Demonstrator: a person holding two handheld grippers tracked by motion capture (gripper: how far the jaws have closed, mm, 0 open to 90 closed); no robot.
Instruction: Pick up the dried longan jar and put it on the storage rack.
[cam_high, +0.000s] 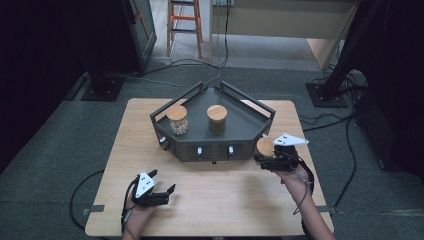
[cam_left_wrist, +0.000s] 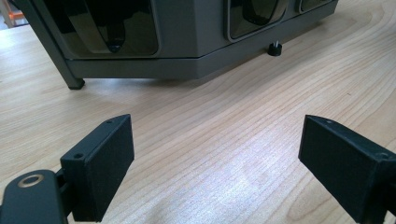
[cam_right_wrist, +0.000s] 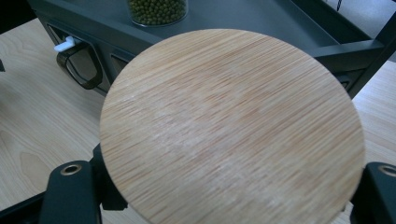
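My left gripper sits idle near the table's front edge, jaws spread wide with nothing between them. My right gripper is clamped around a third jar, just off the right front corner of the grey rack (its wooden lid hides what's inside). Looks like I'm mid-carry. Next I reckon I lift it over the rail and set it beside the beige-filled jar and the green bean jar.

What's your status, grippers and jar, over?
Left gripper open, empty, low over the table. Right gripper shut on wooden-lidded jar beside the grey rack. Two jars already on the rack; nothing blocking.
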